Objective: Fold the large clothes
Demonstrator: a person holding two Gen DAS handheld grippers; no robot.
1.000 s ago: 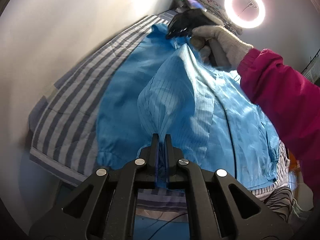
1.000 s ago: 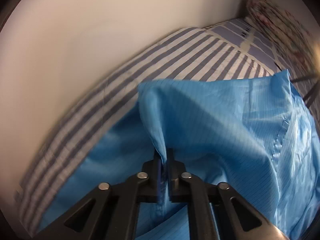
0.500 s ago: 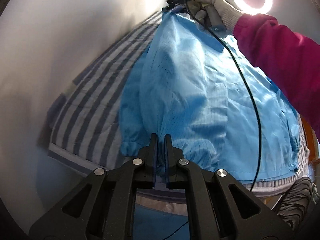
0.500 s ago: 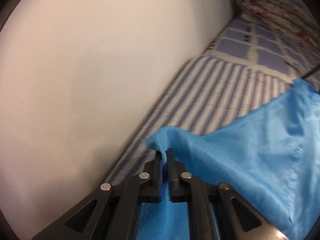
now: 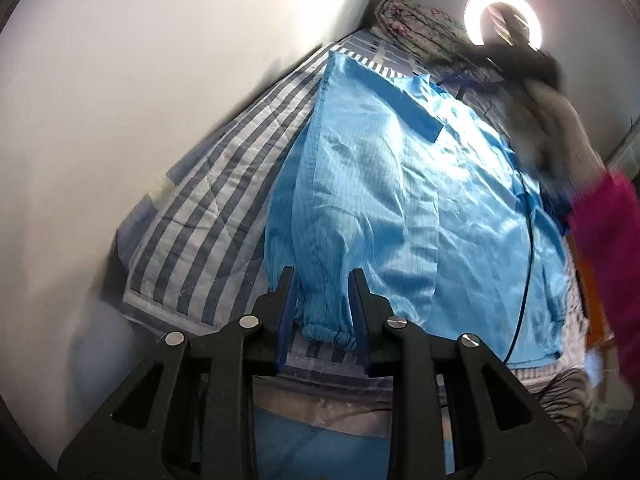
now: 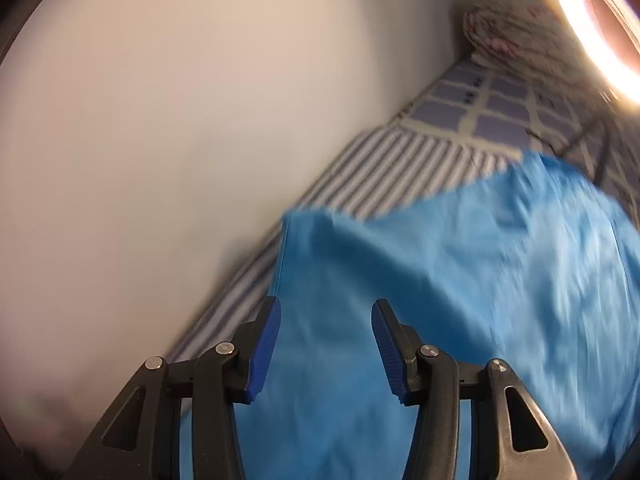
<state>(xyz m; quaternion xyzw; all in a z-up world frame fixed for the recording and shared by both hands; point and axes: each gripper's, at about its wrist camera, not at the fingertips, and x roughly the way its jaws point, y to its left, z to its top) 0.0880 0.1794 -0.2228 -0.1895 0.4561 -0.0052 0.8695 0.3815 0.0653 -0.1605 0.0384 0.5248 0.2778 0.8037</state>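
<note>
A light blue pinstriped garment (image 5: 400, 200) lies spread flat on the striped bedcover (image 5: 224, 208), with one sleeve folded in along its left side. My left gripper (image 5: 322, 276) hovers over the elastic sleeve cuff (image 5: 326, 330); its jaws are opening and the cuff lies loose between the fingers, pads off it. The right gripper (image 6: 326, 308) hangs above the garment (image 6: 440, 300) with jaws opening and no cloth between them. From the left wrist it shows blurred at the garment's far end (image 5: 516, 60), held by a gloved hand (image 5: 556, 132) in a magenta sleeve.
A white wall (image 5: 140, 100) runs close along the bed's left side. A rolled patterned quilt (image 5: 420, 32) lies at the bed's far end under a bright ring light (image 5: 502, 16). A thin black cable (image 5: 528, 264) trails across the garment's right side. The bed's near edge (image 5: 320, 384) is just below my left fingers.
Both grippers were shut on the blue cloth and have let go. The garment dropped flat onto the bed. The right gripper rose and pulled away; the left moved slightly.
</note>
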